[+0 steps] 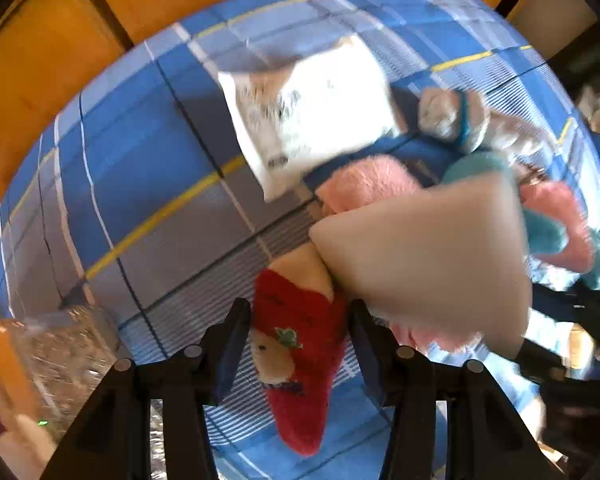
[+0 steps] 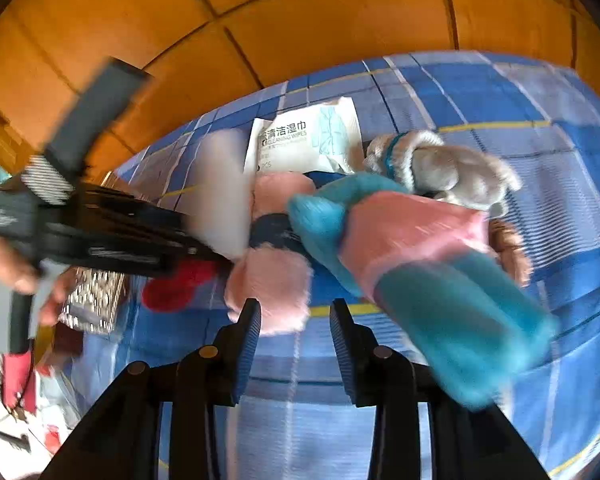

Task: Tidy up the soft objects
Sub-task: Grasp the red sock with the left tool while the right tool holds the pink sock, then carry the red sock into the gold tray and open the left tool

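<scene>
Soft toys lie heaped on the checked bedsheet (image 1: pixel 140 168). The left gripper (image 1: pixel 298 344), part open, straddles a red plush toy (image 1: pixel 300 360); the right gripper (image 2: pixel 296 344), empty and part open, hovers before pink slippers (image 2: pixel 272 280), seemingly for sorting.

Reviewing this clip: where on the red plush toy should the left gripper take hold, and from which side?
Probably across the red plush toy at its middle, coming straight down from above. It lies flat and lengthwise on the plaid sheet between the open left gripper fingers, its upper end tucked under the beige cushion.
</scene>
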A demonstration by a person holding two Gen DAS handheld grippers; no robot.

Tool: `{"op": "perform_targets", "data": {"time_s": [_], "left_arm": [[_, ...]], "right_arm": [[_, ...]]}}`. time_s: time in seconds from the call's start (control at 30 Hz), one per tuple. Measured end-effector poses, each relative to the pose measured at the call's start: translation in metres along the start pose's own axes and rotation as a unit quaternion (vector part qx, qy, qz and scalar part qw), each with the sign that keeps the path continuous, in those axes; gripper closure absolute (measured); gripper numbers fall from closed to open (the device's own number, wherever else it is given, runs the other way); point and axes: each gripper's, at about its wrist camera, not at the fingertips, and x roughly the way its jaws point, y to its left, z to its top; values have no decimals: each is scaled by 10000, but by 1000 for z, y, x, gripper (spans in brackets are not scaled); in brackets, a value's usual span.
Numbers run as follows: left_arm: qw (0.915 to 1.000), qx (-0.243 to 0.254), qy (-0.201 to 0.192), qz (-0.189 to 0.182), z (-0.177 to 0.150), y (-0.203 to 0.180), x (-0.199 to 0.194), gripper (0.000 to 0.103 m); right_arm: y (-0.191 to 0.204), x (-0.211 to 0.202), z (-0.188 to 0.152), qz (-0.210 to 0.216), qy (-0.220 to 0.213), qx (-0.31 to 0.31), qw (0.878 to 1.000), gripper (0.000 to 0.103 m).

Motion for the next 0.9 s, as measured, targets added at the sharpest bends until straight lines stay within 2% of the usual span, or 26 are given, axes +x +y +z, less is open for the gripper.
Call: {"op": "perform_targets", "data": {"time_s": [0.03,0.1,0.13,0.23,0.3,0.4,0.53,0.6,0.77,0.8,0.83,0.9], "left_arm": [[10000,-22,35,-3,-2,0,5,62],[9999,2,-101,43,-6,-1,9,64],[9999,12,-151,62,-7,-3,8,71],[9992,-137,-368,-5,-16,-2,1,80],[9986,-230,-481,-62,-24,0,-2,82],[9973,-324,-649,-99,-35,0,-4,83],[9966,-355,-732,-110,-46,-6,-1,83],[9961,-429,-753,-173,-49,-3,0,83],[9946,-583,-813,-287,-46,12,5,83],[9944,-595,-822,-287,-48,14,4,83],[9943,-599,-837,-283,-49,15,2,84],[9929,-664,-929,-348,-43,13,-8,85]], "right_arm": [[-1,-7,-4,-9,8,-90,10000,67],[-5,-19,-10,-36,-1,-190,9998,67],[-7,-25,-11,-58,-50,-195,9998,67],[-4,-41,-7,44,-384,-161,9991,67],[1,-48,1,246,-605,-219,9976,67],[11,-44,13,531,-692,-261,9958,67],[28,-25,30,443,-642,-442,9960,67],[35,-16,40,162,-592,-579,9964,67],[43,10,57,45,-349,-834,9959,67],[43,15,58,30,-243,-861,9960,71],[45,19,58,-54,-152,-887,9959,83],[42,21,57,-43,-168,-834,9964,84]]}}
